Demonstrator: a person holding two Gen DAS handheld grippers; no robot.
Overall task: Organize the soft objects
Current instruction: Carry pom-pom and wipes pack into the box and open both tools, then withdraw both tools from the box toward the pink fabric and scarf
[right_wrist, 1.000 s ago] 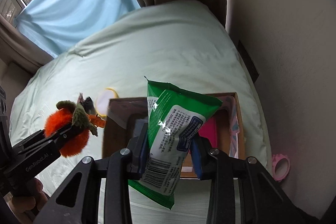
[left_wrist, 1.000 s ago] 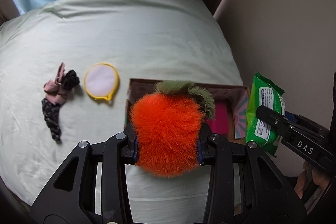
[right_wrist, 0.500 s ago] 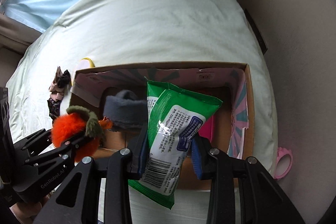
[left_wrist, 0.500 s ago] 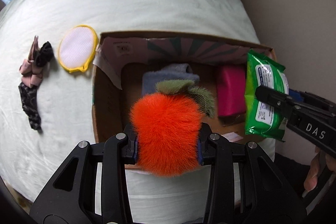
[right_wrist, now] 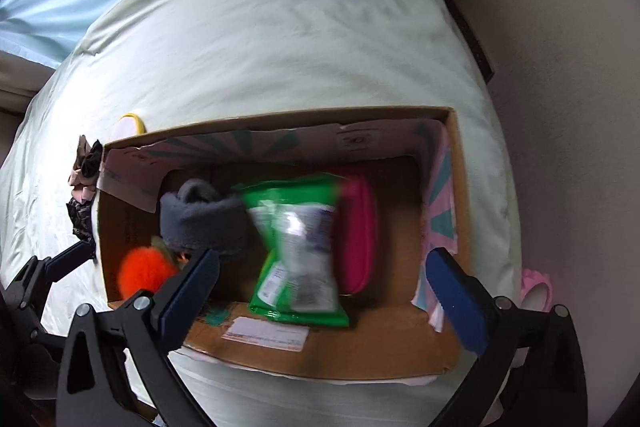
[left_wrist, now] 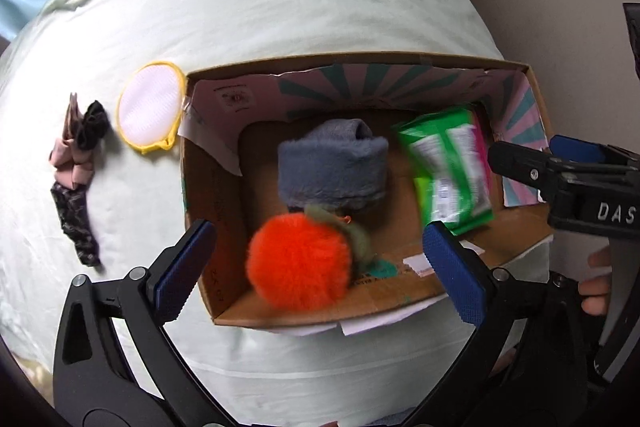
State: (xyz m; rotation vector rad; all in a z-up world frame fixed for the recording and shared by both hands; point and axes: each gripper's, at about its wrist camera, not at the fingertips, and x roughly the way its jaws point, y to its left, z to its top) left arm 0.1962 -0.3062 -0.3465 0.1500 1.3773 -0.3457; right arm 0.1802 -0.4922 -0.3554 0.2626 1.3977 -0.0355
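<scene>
Both grippers just popped wide open over the cardboard box (left_wrist: 400,67) on the bed (left_wrist: 280,7). The left gripper (left_wrist: 320,259) has nothing in its grip now, and the fuzzy orange plush (left_wrist: 298,261) sits in the box's near left corner, against the grey fleece roll (left_wrist: 332,167). The right gripper (right_wrist: 324,291) is empty too; the green wipes pack (right_wrist: 298,255), blurred, is down in the box, overlapping the pink pouch (right_wrist: 358,231). Scrunchies (left_wrist: 76,167) and a yellow-rimmed pad (left_wrist: 150,113) lie outside on the sheet.

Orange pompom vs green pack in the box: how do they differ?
The pompom is round, furry and orange; the pack is flat, glossy, green plastic with print. The pompom sits at the box's left end, the pack nearer the middle, against a pink item. Both lie free inside the box.
</scene>
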